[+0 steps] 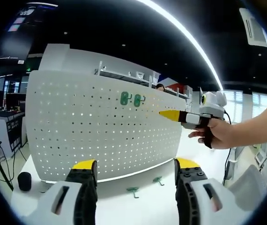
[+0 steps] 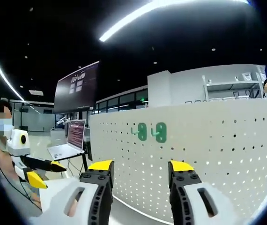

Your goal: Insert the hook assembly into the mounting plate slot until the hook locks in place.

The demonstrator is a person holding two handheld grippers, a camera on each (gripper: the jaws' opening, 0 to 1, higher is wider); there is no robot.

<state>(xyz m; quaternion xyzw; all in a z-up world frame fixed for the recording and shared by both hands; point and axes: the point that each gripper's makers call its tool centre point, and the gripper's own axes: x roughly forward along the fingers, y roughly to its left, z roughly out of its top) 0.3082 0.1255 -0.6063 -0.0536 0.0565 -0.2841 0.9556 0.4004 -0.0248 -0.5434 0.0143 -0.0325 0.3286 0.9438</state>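
Standing upright on the white table (image 1: 124, 206), the perforated white mounting plate (image 1: 77, 136) already carries 2 green hooks (image 1: 132, 99), side by side near its upper edge; the right gripper view shows the same pair (image 2: 151, 131) seated in the holes. I judge that part of the work as done.

Moving rightward along the table in the left gripper view, 2 more loose hooks (image 1: 145, 186) lie flat just in front of the plate's lower edge, neither one held. These look to be what remains, so the task seems roughly half complete, though I cannot tell how many hooks are wanted in all.

The left hand-held gripper (image 1: 136, 171) has its yellow-tipped jaws wide apart with nothing between them, poised above the table facing the plate. Farther right, the right hand-held gripper (image 1: 171, 114), held in a person's hand (image 1: 218, 133), points its tip toward the plate beside the mounted pair; its own view (image 2: 138, 168) shows its jaws parted and empty.

Next, 1 loose hook would need picking up, lifting to a free slot and pressing in until it locks.
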